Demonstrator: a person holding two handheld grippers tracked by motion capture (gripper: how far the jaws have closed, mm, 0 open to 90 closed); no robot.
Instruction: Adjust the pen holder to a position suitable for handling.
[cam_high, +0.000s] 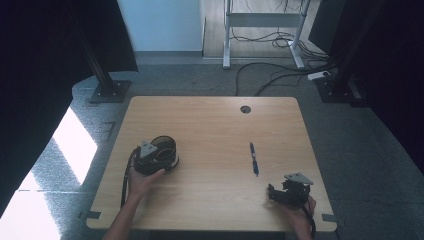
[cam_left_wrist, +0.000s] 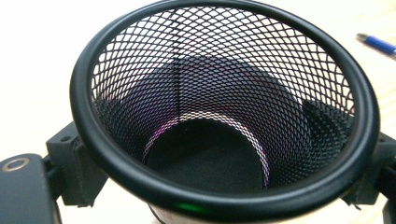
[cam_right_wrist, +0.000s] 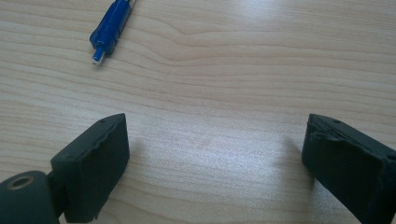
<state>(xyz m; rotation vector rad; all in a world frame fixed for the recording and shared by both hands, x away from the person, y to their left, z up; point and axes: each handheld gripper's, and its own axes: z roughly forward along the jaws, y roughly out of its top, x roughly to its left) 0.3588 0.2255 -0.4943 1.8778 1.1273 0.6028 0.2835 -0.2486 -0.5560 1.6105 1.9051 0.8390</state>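
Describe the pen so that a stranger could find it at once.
Start at the wooden table and look at its right half, just ahead of the right gripper. The pen lies flat there: thin and blue, unlike the round black mesh cup in the left gripper.

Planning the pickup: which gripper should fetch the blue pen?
Right. The right gripper is open, empty and nearest the blue pen; the left gripper is clamped on the mesh cup.

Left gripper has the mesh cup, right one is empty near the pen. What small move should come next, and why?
Probably ease the right gripper forward and to its left toward the pen. Its jaws stand open on bare table, with the pen lying just ahead and off to one side. The left gripper already grips the empty mesh cup, so the pen looks like the next thing to fetch.
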